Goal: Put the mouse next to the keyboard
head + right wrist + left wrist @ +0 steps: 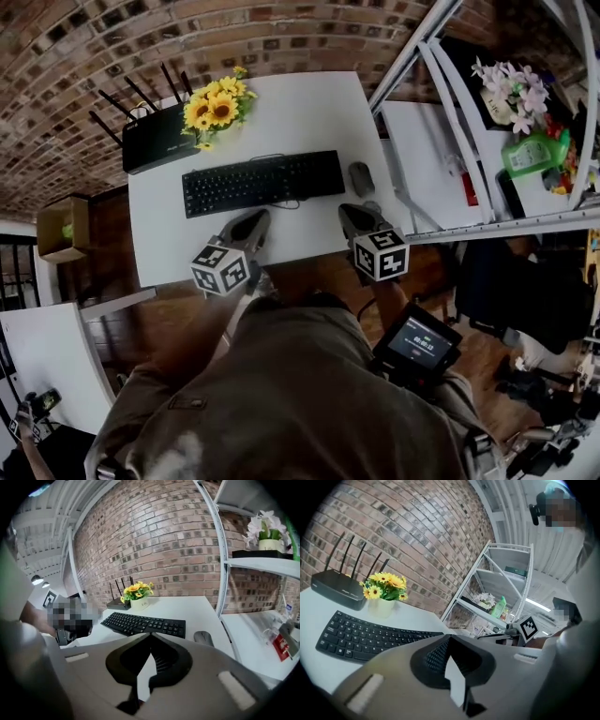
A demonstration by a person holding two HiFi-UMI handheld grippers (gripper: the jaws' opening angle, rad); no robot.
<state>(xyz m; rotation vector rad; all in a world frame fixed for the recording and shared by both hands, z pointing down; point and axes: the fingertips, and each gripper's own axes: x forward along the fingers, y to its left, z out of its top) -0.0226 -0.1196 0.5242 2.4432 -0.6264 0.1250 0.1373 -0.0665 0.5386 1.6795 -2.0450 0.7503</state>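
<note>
Brick wall (pixel 94 37) behind a white table (pixel 300 112) — white metal shelving (pixel 412 53) alongside.

The left claw (pixel 255 220) and the right claw (pixel 352 216) are held side by side, a little apart, over the near edge of the counter (pixel 309 103). Both point toward its far edge. Each claw's jaws are closed tip to tip, with nothing between them.

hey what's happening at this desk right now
A person holds a two-jaw gripper in each hand above the near edge of the white table. Both the left gripper and right gripper are shut and empty. The mouse lies just off the right end of the keyboard, touched by neither gripper.
</note>
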